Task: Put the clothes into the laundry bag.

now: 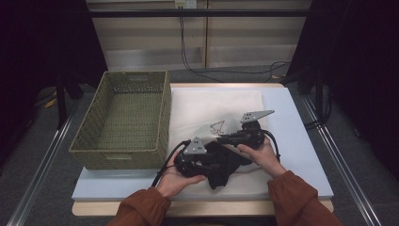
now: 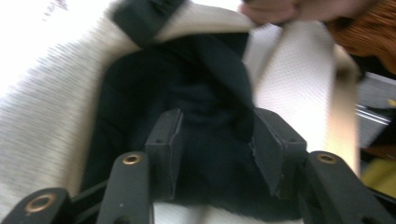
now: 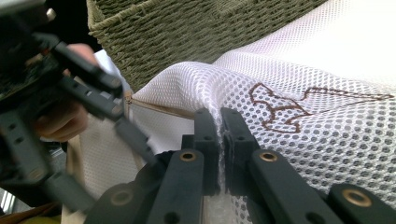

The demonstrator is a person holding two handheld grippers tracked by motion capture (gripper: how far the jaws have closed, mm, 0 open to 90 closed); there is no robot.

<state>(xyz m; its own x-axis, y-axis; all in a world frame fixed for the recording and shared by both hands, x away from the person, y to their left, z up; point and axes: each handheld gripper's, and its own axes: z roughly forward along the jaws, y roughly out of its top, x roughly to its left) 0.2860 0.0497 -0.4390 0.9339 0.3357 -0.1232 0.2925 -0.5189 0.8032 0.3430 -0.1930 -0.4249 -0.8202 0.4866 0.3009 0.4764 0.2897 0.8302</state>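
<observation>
A white mesh bag (image 1: 211, 106) with a brown stitched outline (image 3: 280, 109) lies flat on the table. My right gripper (image 1: 222, 138) is shut on a raised fold of the bag's mesh (image 3: 327, 121), its jaws (image 3: 219, 114) pressed together on the netting. A dark garment (image 1: 225, 170) lies bunched at the bag's near edge. My left gripper (image 1: 209, 162) is just left of it, and its jaws (image 2: 215, 126) stand apart with the dark cloth (image 2: 201, 88) lying between and beyond them, unpressed. The bag's pale mesh (image 2: 42, 121) surrounds the cloth.
An olive woven basket (image 1: 157, 113) stands open on the table's left, close to the bag (image 3: 187, 37). The pale blue table mat (image 1: 291, 122) has bare room at the right. Metal rails run along the floor on both sides, and cables hang at the back.
</observation>
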